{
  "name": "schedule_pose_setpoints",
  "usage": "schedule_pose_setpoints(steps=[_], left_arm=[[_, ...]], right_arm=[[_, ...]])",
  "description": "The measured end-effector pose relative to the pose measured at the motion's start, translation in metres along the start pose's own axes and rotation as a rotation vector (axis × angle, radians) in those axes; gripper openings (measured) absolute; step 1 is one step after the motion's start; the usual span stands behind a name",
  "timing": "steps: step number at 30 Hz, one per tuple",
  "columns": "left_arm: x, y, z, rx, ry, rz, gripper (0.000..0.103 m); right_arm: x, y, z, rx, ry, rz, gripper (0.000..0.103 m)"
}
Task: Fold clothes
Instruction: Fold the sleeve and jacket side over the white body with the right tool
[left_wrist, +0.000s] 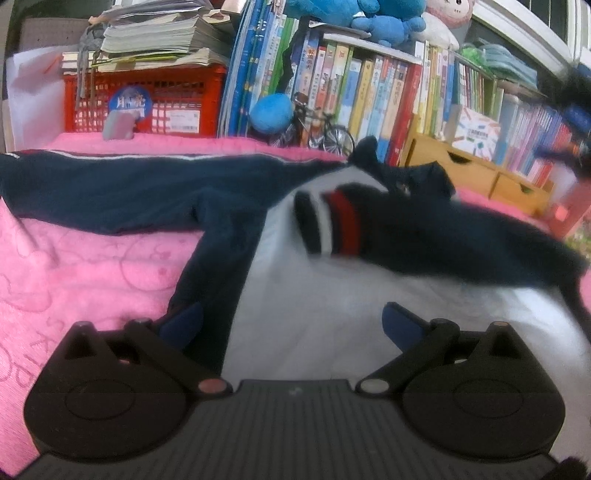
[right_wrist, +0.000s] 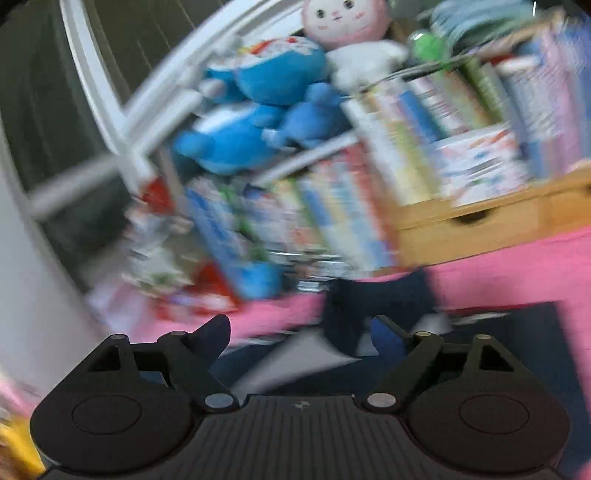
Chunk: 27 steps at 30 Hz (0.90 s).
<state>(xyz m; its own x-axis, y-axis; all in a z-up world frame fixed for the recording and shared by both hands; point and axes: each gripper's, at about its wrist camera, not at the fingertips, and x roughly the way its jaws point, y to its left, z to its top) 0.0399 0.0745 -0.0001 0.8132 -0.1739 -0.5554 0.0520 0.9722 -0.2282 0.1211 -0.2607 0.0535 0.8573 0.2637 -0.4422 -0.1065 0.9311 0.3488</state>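
A navy and white jacket (left_wrist: 332, 295) with a red and white stripe lies spread on a pink blanket (left_wrist: 92, 266). One navy sleeve (left_wrist: 129, 188) stretches left across the blanket; another navy sleeve (left_wrist: 443, 240), blurred, lies across the white body. My left gripper (left_wrist: 291, 325) is open and empty just above the jacket's white part. In the blurred right wrist view the jacket (right_wrist: 376, 299) lies on the pink blanket (right_wrist: 517, 277), and my right gripper (right_wrist: 299, 332) is open and empty over its near edge.
A red crate (left_wrist: 144, 103) with stacked papers, a row of books (left_wrist: 369, 92), a small model bicycle (left_wrist: 317, 133), blue plush toys (right_wrist: 258, 122) and wooden drawers (left_wrist: 480, 173) line the far edge of the blanket.
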Motion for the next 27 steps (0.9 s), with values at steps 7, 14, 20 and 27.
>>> schedule_pose_setpoints(steps=[7, 14, 20, 27], left_arm=[[-0.008, 0.013, 0.023, -0.127, -0.024, -0.098, 0.103], [0.043, -0.012, 0.056, -0.088, 0.030, -0.056, 0.103], [0.100, -0.039, 0.052, 0.030, 0.036, 0.039, 0.075], [0.117, -0.048, 0.094, 0.011, -0.071, 0.012, 0.056]], right_arm=[[-0.018, -0.018, -0.078, -0.347, 0.083, -0.364, 0.085], [-0.022, -0.009, -0.132, -0.689, 0.104, -0.471, 0.097], [-0.020, -0.009, -0.140, -0.726, 0.098, -0.465, 0.099], [0.009, -0.037, -0.112, -0.691, 0.068, -0.542, 0.100]])
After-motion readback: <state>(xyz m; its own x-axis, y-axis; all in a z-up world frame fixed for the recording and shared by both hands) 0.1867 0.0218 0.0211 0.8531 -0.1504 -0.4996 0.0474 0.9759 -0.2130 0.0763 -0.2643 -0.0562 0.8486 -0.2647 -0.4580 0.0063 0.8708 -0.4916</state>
